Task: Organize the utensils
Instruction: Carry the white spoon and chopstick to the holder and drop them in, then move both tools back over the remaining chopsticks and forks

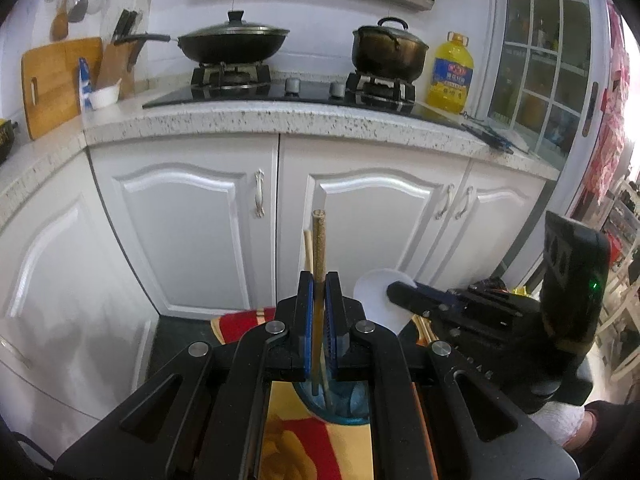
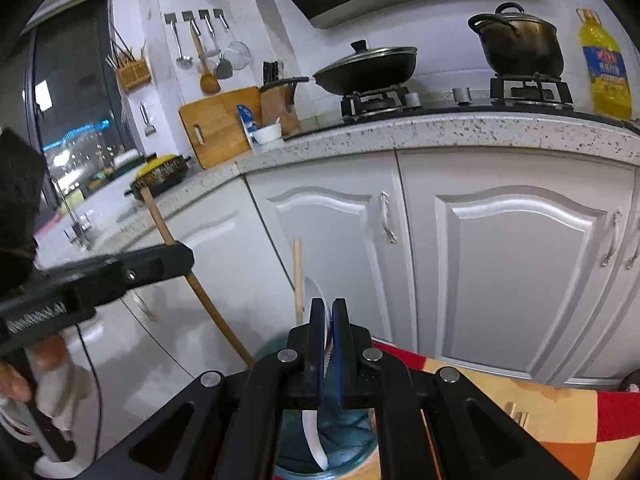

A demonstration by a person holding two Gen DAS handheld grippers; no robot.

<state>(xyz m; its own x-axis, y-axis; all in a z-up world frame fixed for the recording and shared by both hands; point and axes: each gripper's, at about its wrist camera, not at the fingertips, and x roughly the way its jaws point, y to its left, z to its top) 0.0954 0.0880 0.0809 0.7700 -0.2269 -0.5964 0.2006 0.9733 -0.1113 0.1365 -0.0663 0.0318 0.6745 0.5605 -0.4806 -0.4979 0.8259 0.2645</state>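
Blue holder on patterned cloth

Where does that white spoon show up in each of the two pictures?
Left wrist view: the white spoon is right of centre, low, pinched by the right claw.
Right wrist view: spoon bottom centre, bowl up, handle down in the blue cup.
Shared landmark: the lidded wok on the stove.

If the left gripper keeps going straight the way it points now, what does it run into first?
Probably the white cabinet door under the counter. The left gripper, shut on a brown stick, faces it with nothing visibly between. The blue cup sits below the fingers, off that line. Depth is unclear.
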